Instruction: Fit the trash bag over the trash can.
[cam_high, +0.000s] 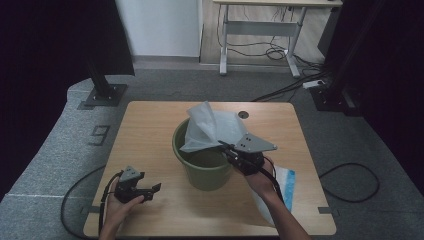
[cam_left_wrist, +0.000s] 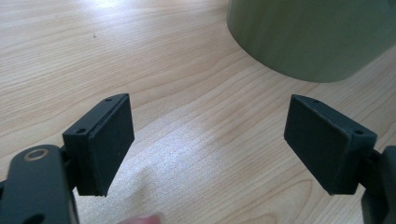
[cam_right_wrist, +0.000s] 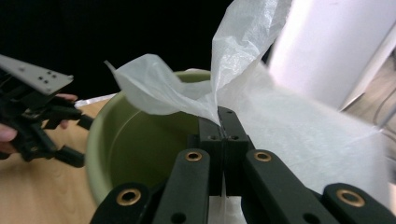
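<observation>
Flat plastic packet (cam_high: 286, 186) on table (cam_high: 150, 130); desk (cam_high: 260, 30) behind.

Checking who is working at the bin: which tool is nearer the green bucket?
Right. The right tool is over the green bucket rim, clamped on the white bag; the left tool rests open on the table, apart to its left.

A recording lab or studio: a lone wooden bench (cam_high: 150, 125) stands on grey carpet (cam_high: 50, 150), flanked at ten and two o'clock by black stand bases (cam_high: 104, 95) and dark curtains. At twelve o'clock, a height-adjustable desk (cam_high: 260, 30) stands over loose cables (cam_high: 280, 52) and a power strip (cam_high: 314, 84).
</observation>
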